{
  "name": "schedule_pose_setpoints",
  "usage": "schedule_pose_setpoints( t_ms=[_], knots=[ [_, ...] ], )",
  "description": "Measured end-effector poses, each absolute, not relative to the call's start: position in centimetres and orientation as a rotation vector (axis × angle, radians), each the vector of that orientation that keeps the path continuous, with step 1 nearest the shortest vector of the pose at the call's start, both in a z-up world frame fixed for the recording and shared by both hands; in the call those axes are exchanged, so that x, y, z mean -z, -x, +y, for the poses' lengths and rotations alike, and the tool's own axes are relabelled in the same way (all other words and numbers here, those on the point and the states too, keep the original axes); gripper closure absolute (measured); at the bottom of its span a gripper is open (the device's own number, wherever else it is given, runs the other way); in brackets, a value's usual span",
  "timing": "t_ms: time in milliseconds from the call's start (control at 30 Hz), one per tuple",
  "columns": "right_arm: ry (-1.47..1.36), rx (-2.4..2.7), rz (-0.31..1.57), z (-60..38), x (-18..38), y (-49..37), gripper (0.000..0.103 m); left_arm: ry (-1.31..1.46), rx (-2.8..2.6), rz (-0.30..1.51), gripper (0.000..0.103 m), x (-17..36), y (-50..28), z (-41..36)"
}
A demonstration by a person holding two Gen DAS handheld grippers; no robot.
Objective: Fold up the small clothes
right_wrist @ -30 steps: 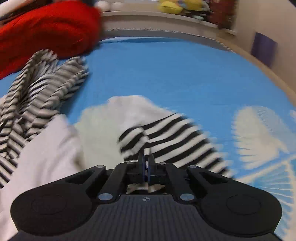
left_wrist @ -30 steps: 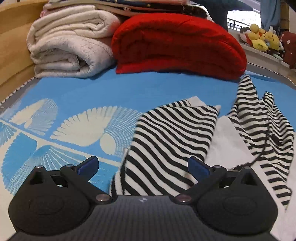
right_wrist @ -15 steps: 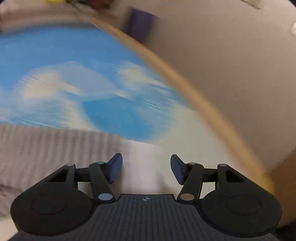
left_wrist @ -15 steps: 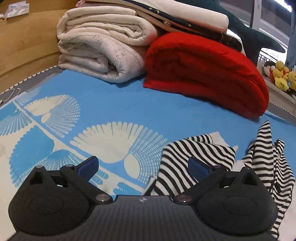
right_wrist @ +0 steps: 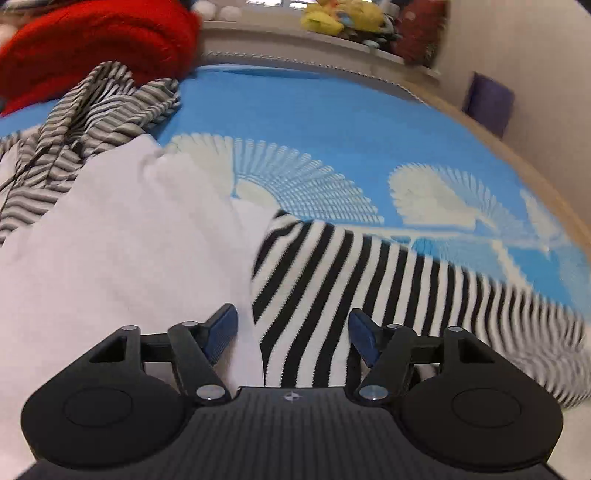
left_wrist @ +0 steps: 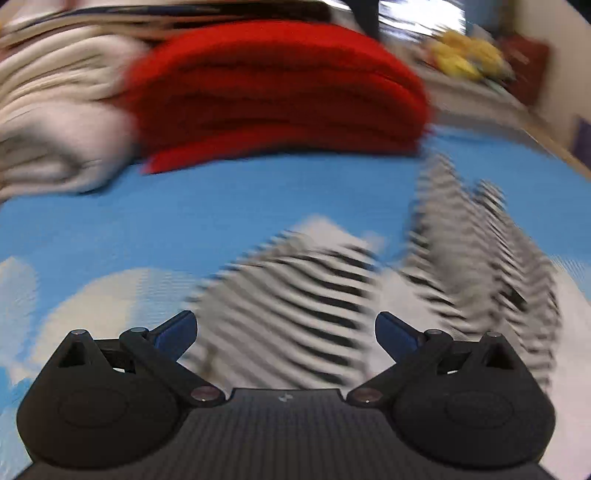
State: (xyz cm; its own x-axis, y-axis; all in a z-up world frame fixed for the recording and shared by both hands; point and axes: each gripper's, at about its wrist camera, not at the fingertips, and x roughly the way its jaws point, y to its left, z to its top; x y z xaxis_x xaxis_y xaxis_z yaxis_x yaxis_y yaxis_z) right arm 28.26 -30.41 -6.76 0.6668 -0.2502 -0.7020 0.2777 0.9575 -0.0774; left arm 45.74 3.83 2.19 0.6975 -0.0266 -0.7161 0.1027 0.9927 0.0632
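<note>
On the blue mat with white fan-shaped prints (right_wrist: 332, 122), both grippers hang low over one small garment with a white body and black-and-white striped sleeves (right_wrist: 122, 251).

Right gripper (right_wrist: 293, 334): level, pointing forward along the mat, jaws spread wide and holding nothing. Its two blue-padded fingertips (right_wrist: 221, 332) straddle the near end of one striped sleeve (right_wrist: 332, 280), which lies flat and runs off to the right. The left fingertip sits over the white body panel, the right over the stripes. Contact with the cloth cannot be confirmed.

Left gripper (left_wrist: 286, 338): also level and low, jaws spread wide, empty. This view is heavily motion-blurred. A striped sleeve (left_wrist: 295, 299) lies directly ahead between the fingertips.

Count of striped parts: in each view, one sleeve close to the fingers and one bunched striped portion (right_wrist: 99, 110) farther back, near the bedding.

Bedding at the far edge of the mat: one folded red blanket (left_wrist: 273, 96) and one stack of folded cream blankets (left_wrist: 55, 122), side by side and touching in the left view. One group of yellow soft toys (right_wrist: 336, 16) sits on the ledge beyond. One purple panel (right_wrist: 487, 103) leans at the right wall.
</note>
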Motion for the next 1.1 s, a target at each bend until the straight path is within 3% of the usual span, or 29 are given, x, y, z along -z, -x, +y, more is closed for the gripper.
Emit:
schedule_pose_setpoints(
  t_ms=[67, 133, 167, 333, 433, 533, 633, 700, 733, 933, 1033, 1100],
  knots=[
    [-0.074, 0.303, 0.785, -31.5, 7.2, -28.2, 0.025, -0.134, 0.069, 0.832, 0.005, -0.8, -46.6, 1.5],
    [-0.109, 0.297, 0.790, -32.1, 7.3, -28.3, 0.024, -0.070, 0.055, 0.904, 0.089, 0.7, -47.8, 1.0],
    [-0.119, 0.294, 0.789, -32.3, 7.4, -28.2, 0.024, -0.023, 0.033, 0.958, 0.099, 1.1, -48.4, 1.6],
    [-0.100, 0.272, 0.775, -32.3, 7.6, -27.6, 0.024, 0.105, -0.167, 0.815, 0.100, -3.7, -46.3, 11.6],
    [-0.104, 0.263, 0.776, -32.6, 7.5, -27.3, 0.024, 0.169, -0.416, 0.753, 0.100, -6.0, -42.8, 23.0],
    [-0.108, 0.266, 0.786, -32.6, 7.3, -27.0, 0.024, 0.300, -0.612, 0.848, 0.098, -4.0, -38.5, 34.0],
    [-0.126, 0.276, 0.820, -32.6, 6.8, -26.9, 0.024, 0.410, -0.721, 0.893, 0.074, -1.3, -34.4, 38.9],
    [-0.136, 0.283, 0.843, -32.6, 6.2, -26.6, 0.025, 0.381, -0.754, 0.888, 0.028, -0.6, -33.5, 38.8],
    [-0.131, 0.284, 0.846, -32.5, 5.8, -26.2, 0.025, 0.378, -0.751, 0.880, 0.021, -0.5, -33.4, 38.5],
    [-0.113, 0.323, 0.863, -32.8, 5.4, -24.9, 0.025, 0.230, -0.591, 0.700, 0.019, -2.4, -36.2, 32.8],
    [-0.116, 0.330, 0.872, -32.8, 5.9, -25.0, 0.025, 0.051, -0.402, 0.679, 0.000, -2.6, -37.9, 28.0],
    [-0.105, 0.335, 0.864, -32.6, 6.1, -25.1, 0.024, -0.040, -0.316, 0.788, 0.000, -0.9, -40.1, 25.9]
  ],
)
